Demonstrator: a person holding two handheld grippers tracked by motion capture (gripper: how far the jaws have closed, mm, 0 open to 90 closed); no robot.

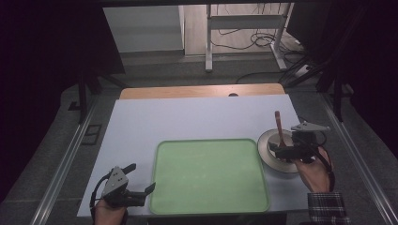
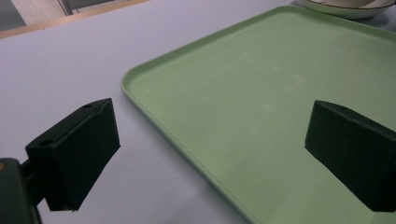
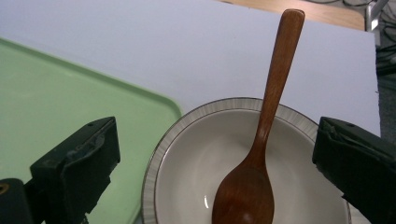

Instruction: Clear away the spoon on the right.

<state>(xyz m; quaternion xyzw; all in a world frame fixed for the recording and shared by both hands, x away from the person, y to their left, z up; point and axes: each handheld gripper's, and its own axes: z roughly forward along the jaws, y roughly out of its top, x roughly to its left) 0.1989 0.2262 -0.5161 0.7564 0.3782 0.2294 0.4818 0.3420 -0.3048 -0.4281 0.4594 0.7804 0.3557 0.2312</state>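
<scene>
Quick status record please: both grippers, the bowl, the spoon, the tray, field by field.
left gripper: open, holding nothing, at the tray's near left corner
right gripper: open, over the bowl, jaws either side of the spoon, not closed on it
bowl: white with a ribbed rim, on the table just right of the tray
wooden spoon: its scoop in the bowl, handle leaning over the far rim
green tray: nothing on it, flat on the table
table: pale top

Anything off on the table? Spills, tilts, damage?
Nothing stands out. The green tray lies flat and bare, the bowl sits upright beside it with the wooden spoon resting inside, handle over the rim. No spills or visible damage.
</scene>
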